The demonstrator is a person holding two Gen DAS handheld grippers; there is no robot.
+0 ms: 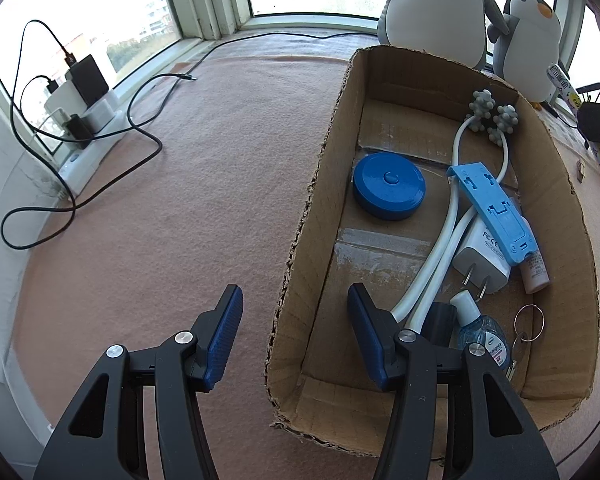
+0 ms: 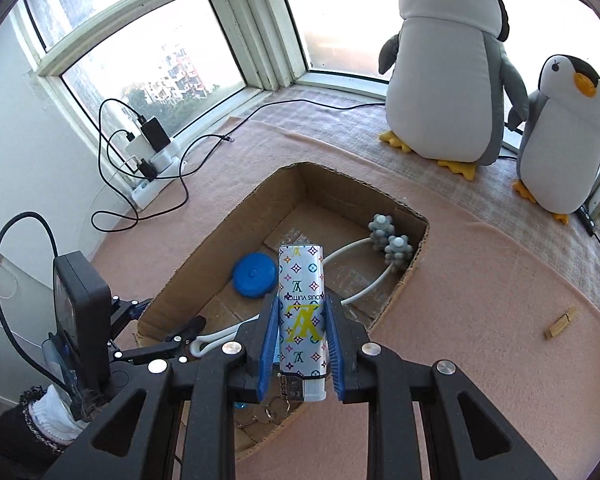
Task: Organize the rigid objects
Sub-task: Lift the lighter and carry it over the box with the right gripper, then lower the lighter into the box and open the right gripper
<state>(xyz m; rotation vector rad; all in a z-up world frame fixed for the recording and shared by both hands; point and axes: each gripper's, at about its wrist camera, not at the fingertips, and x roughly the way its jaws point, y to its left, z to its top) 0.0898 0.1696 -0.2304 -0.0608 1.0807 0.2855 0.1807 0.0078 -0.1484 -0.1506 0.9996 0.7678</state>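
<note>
A cardboard box (image 1: 556, 216) lies on the pink cloth and holds a blue round case (image 1: 389, 191), a white massager with grey knobbed balls (image 1: 490, 114), a blue clip holder (image 1: 496, 212), a white charger plug (image 1: 482, 258), a small sanitizer bottle (image 1: 482, 330) and keys (image 1: 530, 322). My left gripper (image 1: 296, 336) is open and empty, straddling the box's left wall. My right gripper (image 2: 302, 344) is shut on a white patterned lighter (image 2: 302, 312), held above the box (image 2: 414, 256). The blue case (image 2: 254, 276) and massager (image 2: 388, 240) show below it.
Two plush penguins (image 2: 448, 80) stand behind the box by the window. A power strip with chargers and black cables (image 1: 84, 120) sits at the left wall. A wooden clothespin (image 2: 560, 323) lies on the cloth to the right. The left gripper's body (image 2: 84, 320) is beside the box.
</note>
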